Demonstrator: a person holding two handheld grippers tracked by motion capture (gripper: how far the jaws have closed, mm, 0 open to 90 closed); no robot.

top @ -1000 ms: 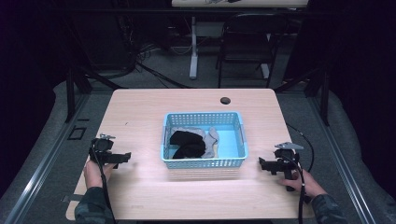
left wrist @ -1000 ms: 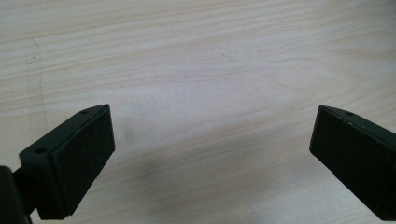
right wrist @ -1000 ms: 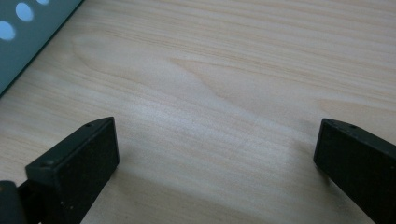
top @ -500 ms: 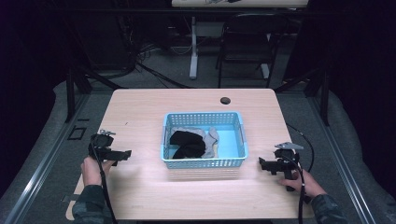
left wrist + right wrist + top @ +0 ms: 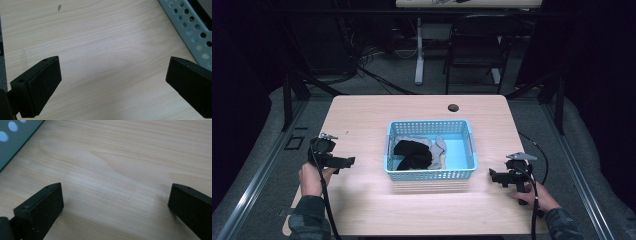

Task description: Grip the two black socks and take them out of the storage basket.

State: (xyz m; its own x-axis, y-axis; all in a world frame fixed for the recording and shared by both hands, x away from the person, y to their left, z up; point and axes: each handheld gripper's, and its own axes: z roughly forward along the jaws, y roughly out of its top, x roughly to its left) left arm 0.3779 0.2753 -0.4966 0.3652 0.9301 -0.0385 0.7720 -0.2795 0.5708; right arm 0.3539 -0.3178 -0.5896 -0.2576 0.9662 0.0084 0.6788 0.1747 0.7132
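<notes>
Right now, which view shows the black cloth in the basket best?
The high view: the black cloth lies in the blue basket beside grey cloth. Both gripper views catch just a corner of the basket wall, with no cloth.

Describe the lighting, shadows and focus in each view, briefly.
High view: the table is lit while the room around it is dark; the picture is soft, and the black cloth in the basket shows no detail. Left gripper view: wood grain is sharp, with a faint shadow between the open jaws. Right gripper view: a pale sheen on the wood, and the basket corner is blurred.
</notes>
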